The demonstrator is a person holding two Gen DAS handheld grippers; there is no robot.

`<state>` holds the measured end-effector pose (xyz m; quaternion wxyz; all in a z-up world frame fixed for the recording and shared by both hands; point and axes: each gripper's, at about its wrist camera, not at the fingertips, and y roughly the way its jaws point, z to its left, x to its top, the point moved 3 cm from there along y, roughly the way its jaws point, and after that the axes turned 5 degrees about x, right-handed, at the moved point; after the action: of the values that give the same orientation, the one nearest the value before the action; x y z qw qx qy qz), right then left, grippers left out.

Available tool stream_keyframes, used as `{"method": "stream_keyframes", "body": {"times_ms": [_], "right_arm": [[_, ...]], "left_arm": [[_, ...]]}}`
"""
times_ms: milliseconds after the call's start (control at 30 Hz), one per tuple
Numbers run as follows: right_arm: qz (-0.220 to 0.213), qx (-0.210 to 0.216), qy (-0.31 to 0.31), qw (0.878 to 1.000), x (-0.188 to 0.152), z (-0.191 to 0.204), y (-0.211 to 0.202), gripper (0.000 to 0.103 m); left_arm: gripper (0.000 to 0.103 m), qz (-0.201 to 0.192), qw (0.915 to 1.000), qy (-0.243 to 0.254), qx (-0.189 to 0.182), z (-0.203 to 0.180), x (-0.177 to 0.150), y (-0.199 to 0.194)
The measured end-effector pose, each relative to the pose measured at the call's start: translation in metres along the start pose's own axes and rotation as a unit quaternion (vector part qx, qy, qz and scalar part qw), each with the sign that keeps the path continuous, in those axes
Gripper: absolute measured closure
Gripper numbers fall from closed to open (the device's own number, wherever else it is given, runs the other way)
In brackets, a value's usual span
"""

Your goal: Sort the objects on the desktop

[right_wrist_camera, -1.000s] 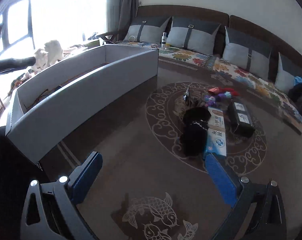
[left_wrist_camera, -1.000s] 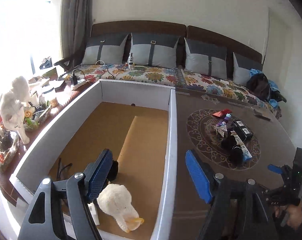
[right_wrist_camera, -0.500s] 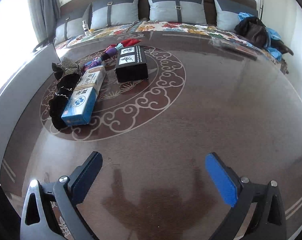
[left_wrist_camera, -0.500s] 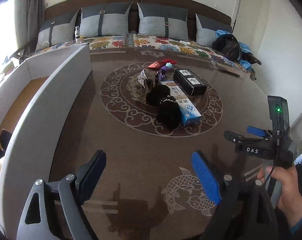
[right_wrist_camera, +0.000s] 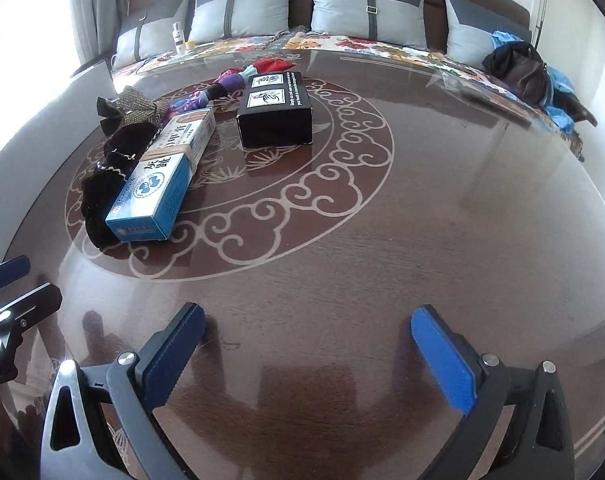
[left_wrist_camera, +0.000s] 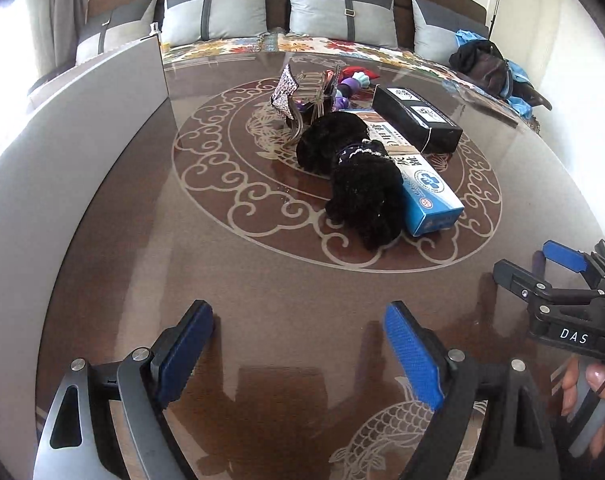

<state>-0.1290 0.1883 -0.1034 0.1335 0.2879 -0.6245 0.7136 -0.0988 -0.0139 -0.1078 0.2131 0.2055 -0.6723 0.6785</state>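
Blue box (left_wrist_camera: 418, 176) lies on the table (left_wrist_camera: 262, 280) centre, a black plush toy (left_wrist_camera: 358, 172) touching its left side, black box (right_wrist_camera: 276, 108) just beyond. Left gripper (left_wrist_camera: 298, 344) and right gripper (right_wrist_camera: 308, 350) both wide open, empty, above bare tabletop.

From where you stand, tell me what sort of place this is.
Most likely a home living room. A long sofa with grey cushions lines the back wall, a dark wooden table with scroll inlay fills the foreground, and a bag lies on the sofa.
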Motion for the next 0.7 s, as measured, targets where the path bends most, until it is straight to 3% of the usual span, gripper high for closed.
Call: {"method": "stream_keyframes", "body": {"times_ms": [167,233,267,700], "right_arm": [[-0.002,-0.001,0.000,1.000,0.002,0.000,0.000,0.000],[-0.002,-0.001,0.001,1.000,0.002,0.000,0.000,0.000],[-0.001,-0.001,0.001,1.000,0.002,0.000,0.000,0.000],[-0.001,-0.001,0.001,1.000,0.002,0.000,0.000,0.000]], "left_arm": [[0.012,-0.008,0.9997,0.020,0.008,-0.004,0.000,0.001],[0.001,-0.009,0.9990,0.042,0.011,-0.011,-0.001,0.004],[0.000,-0.008,0.9992,0.038,0.014,-0.010,-0.001,0.005],[0.000,-0.013,0.9993,0.030,0.015,-0.009,-0.001,0.005]]}}
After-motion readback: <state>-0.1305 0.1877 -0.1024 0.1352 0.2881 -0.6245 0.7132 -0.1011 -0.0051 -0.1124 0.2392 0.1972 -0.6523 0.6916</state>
